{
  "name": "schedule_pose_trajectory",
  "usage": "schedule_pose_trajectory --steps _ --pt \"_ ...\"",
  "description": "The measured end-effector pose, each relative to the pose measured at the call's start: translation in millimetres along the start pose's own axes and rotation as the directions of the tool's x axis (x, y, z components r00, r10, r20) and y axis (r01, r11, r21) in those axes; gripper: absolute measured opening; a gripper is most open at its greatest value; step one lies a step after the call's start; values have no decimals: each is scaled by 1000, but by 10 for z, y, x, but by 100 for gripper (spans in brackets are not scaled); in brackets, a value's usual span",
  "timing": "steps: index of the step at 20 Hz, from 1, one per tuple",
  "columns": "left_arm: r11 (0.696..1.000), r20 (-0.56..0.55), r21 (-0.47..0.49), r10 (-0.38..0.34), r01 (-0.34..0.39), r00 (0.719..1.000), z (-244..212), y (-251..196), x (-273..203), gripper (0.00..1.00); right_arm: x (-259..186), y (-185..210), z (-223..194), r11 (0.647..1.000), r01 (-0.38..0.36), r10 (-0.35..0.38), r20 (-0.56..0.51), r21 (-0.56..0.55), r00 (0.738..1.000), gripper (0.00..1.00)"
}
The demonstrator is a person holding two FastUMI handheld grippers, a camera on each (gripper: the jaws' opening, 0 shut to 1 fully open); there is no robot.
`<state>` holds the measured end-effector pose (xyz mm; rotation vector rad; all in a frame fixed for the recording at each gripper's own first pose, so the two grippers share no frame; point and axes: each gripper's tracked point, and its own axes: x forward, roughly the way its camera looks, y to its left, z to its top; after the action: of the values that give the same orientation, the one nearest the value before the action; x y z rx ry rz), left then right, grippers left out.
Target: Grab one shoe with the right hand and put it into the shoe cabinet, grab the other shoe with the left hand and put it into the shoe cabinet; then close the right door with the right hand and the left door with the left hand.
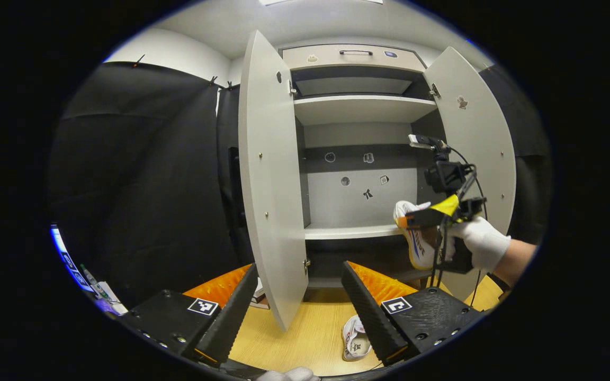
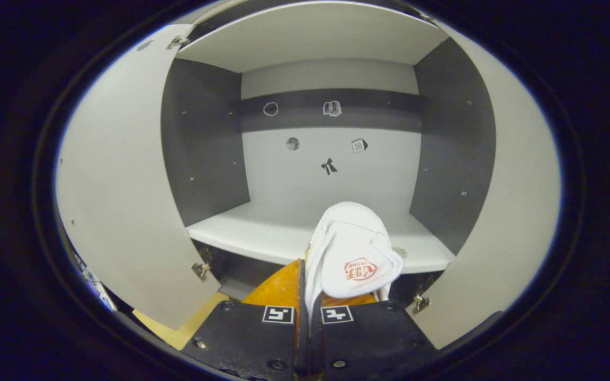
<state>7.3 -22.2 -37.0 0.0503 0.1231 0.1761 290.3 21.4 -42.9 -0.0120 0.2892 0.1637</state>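
A white shoe (image 2: 350,254) sits pinched between the right gripper (image 2: 307,296)'s two fingers, toe pointing ahead, its side wall caught in the narrow slot where the jaws press together. In the right gripper view the toe hangs over the front edge of the middle shelf (image 2: 262,235) of the shoe cabinet (image 2: 204,137), the heel end back at the fingers. I cannot tell whether the sole touches the shelf yet.

From the left gripper view, that same shoe (image 1: 416,241) shows at the cabinet's right side, level with the shelf (image 1: 352,230), carried by the right gripper (image 1: 432,217) in a white-gloved hand (image 1: 480,241).

Now the other shoe (image 1: 355,338): it lies on the wooden floor (image 1: 310,333) in front of the cabinet, low in the left gripper view, just beside the inner edge of that gripper's right-hand finger and partly hidden by it. The left gripper (image 1: 299,317) has its jaws spread wide, nothing between them, and the shoe lies off to one side of the gap rather than centred in it.

Both doors stand open: the left door (image 1: 270,185) swings out toward the camera, the right door (image 1: 480,143) stands behind the gloved hand. The shelves are bare, small stickers (image 2: 329,166) on the back panel.
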Motion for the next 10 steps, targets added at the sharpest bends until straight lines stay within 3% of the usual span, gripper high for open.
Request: schedule_pose_trajectory --steps 6,10 --pt "999 -32 -3 32 -32 999 -44 17 -75 96 853 -219 428 997 63 -62 11 -39 998 6" --pt "998 -32 3 57 -57 998 -10 64 -118 96 1245 -378 411 995 97 -98 -66 -20 993 6"
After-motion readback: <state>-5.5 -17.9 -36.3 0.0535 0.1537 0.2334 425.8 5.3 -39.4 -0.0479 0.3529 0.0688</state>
